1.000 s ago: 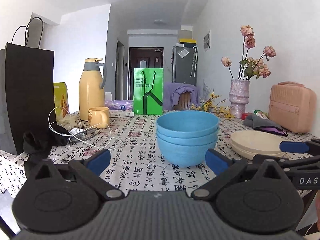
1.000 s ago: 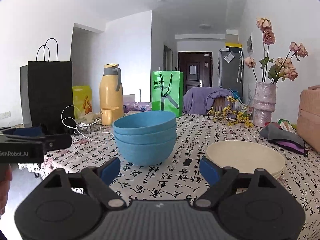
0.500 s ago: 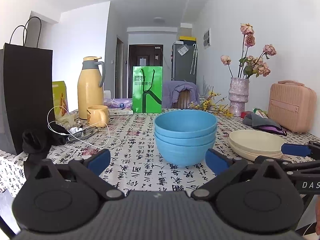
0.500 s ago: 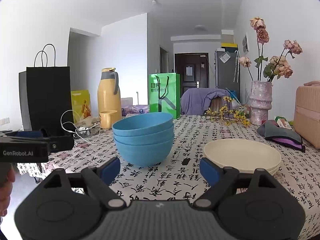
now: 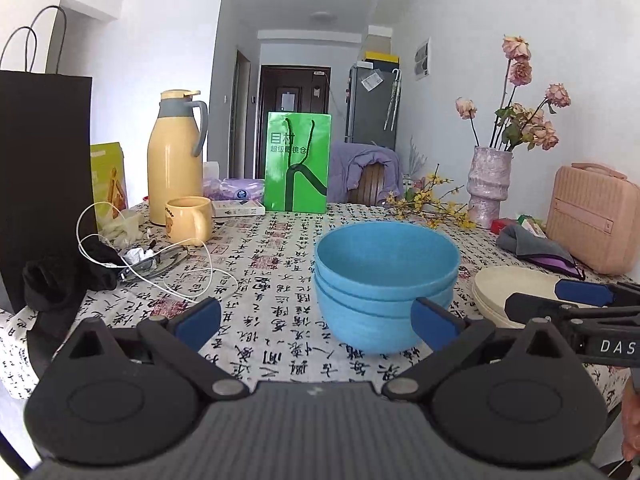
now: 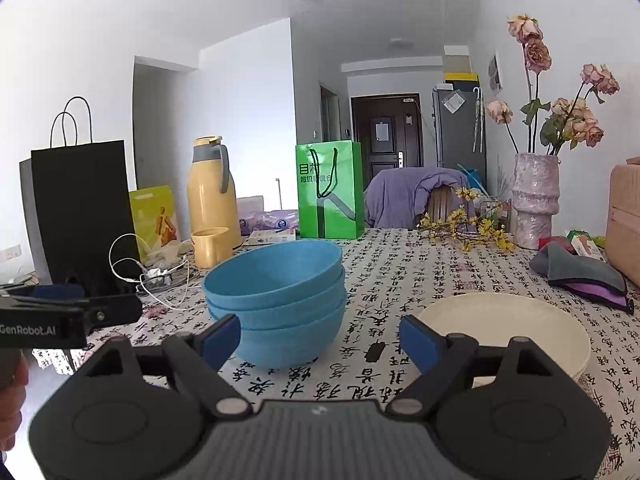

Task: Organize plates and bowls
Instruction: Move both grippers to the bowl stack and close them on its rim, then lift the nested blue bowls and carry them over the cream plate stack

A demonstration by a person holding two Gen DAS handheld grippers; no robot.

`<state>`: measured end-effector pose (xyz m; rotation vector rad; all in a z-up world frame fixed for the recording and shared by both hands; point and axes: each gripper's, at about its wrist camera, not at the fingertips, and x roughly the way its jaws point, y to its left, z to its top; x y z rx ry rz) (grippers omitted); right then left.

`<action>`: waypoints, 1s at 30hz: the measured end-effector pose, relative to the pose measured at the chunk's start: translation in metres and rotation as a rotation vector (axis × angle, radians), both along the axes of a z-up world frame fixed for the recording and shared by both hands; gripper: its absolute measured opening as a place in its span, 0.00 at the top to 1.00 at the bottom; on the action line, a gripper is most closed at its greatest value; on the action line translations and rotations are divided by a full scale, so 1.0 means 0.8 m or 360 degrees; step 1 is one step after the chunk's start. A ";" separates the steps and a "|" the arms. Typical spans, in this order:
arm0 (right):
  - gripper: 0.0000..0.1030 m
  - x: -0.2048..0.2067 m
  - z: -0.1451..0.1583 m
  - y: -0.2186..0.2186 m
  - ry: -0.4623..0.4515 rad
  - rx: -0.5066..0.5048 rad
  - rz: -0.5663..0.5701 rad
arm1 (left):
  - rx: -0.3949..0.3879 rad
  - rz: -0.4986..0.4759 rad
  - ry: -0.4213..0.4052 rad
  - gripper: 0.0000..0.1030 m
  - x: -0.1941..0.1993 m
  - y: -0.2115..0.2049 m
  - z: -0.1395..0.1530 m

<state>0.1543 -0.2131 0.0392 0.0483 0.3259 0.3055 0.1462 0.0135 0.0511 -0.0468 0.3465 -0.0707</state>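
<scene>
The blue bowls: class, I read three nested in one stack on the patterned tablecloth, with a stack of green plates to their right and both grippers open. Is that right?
Not quite: the plates are cream, not green, as the right wrist view shows. The rest holds: three blue bowls nested on the tablecloth, plates to their right, left gripper and right gripper both open.

A bright room with white walls point(image 6: 240, 92) and a white ceiling point(image 6: 360, 4)

A dark brown door point(image 5: 294, 98) stands at the far end beside a tall grey refrigerator point(image 5: 370, 106); a purple cloth point(image 6: 404, 196) covers a wooden chair point(image 5: 372, 189).
</scene>
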 end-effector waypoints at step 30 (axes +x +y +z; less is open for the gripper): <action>0.54 0.308 -0.031 0.017 0.1315 0.0275 0.0319 | -0.0437 -0.0408 0.1386 0.40 0.317 0.033 -0.048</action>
